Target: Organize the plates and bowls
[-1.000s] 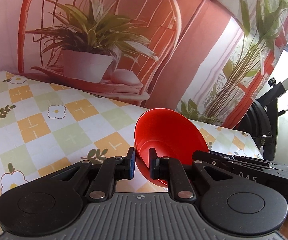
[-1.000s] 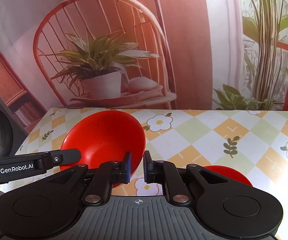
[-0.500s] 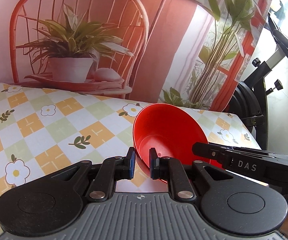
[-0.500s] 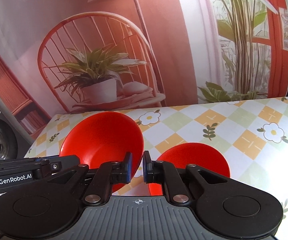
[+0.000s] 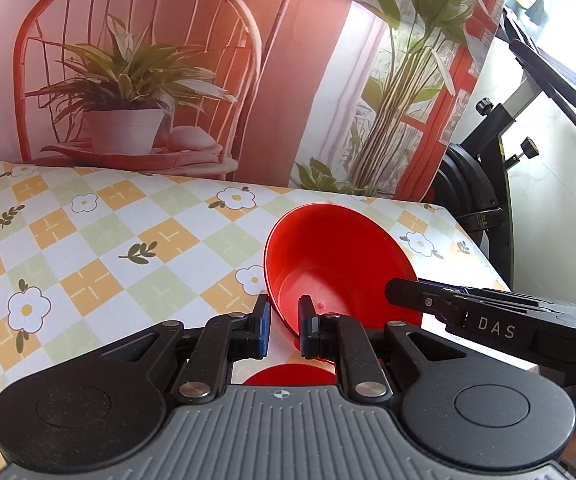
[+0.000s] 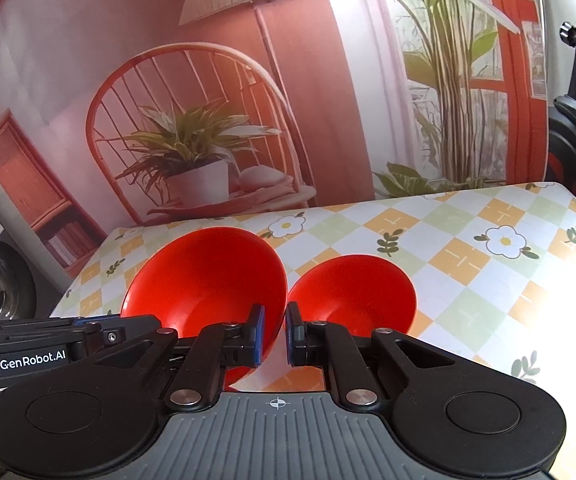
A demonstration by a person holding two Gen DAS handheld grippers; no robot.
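Though glare-blurred, glossy round bowl (image 5: 340, 256) (seemingly plastic).

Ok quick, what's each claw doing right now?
Left claw: closed on the big red bowl's rim.
Right claw: closed on the same rim.

surface: table (image 6: 488, 256) — checked floral cloth | on it: smaller red bowl (image 6: 352, 296) — upright

Both red bowls, the larger (image 6: 208, 280) and the smaller (image 6: 352, 292), look like smooth, semi-glossy plastic, the tabletop (image 6: 488, 264) wears a smooth printed covering, and each tool (image 5: 283, 326) is matt black plastic.
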